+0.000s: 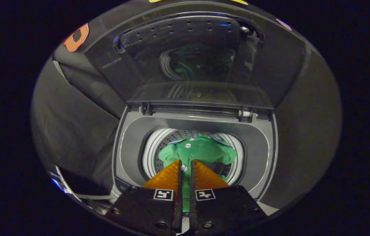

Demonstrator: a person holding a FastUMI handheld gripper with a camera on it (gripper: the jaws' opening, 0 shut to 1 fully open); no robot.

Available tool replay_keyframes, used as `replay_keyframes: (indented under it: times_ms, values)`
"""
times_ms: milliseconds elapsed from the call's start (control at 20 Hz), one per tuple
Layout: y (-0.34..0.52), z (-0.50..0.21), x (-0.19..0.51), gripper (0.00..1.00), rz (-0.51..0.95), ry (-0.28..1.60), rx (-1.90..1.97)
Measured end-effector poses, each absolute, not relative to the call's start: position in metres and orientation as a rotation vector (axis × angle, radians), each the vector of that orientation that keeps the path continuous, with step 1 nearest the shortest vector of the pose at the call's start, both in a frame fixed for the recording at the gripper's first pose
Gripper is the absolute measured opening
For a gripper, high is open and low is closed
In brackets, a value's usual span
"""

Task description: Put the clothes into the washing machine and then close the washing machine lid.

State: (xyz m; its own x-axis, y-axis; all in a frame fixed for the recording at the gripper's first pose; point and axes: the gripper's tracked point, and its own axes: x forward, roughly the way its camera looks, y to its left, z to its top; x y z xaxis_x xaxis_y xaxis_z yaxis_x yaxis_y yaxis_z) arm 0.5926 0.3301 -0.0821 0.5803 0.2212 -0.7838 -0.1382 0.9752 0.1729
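— What is inside the washing machine [263, 144]?
— A green shirt [204, 151] hangs into its drum [150, 154]; lid [201, 62] stands open.
— And the gripper [185, 165]?
— Its fingers are closed narrow, pinching the shirt.

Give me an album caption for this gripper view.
Gripper shut on green buttoned shirt above grey top-loading washing machine's drum, its lid raised.

Finger blocks [185, 195]: one square black-and-white coded tag on each, pattern only, no letters or numbers.
Washer panel [123, 187]: small pale marks at the front corner, too small to read.
Lid [198, 62]: no readable writing.
Shirt [201, 151]: no print, plain buttons.
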Motion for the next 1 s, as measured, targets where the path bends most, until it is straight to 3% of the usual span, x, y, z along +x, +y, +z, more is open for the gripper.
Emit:
replay_keyframes:
  times_ms: [100, 350, 700, 1000]
  values:
    - [0.326, -0.078, 0.596, 0.2, 0.199, 0.897, 0.085]
    - [0.315, -0.08, 0.591, 0.94, 0.15, 0.876, 0.079]
    - [0.312, -0.081, 0.577, 0.92, 0.137, 0.864, 0.069]
    - [0.31, -0.047, 0.574, 0.92, 0.138, 0.729, 0.007]
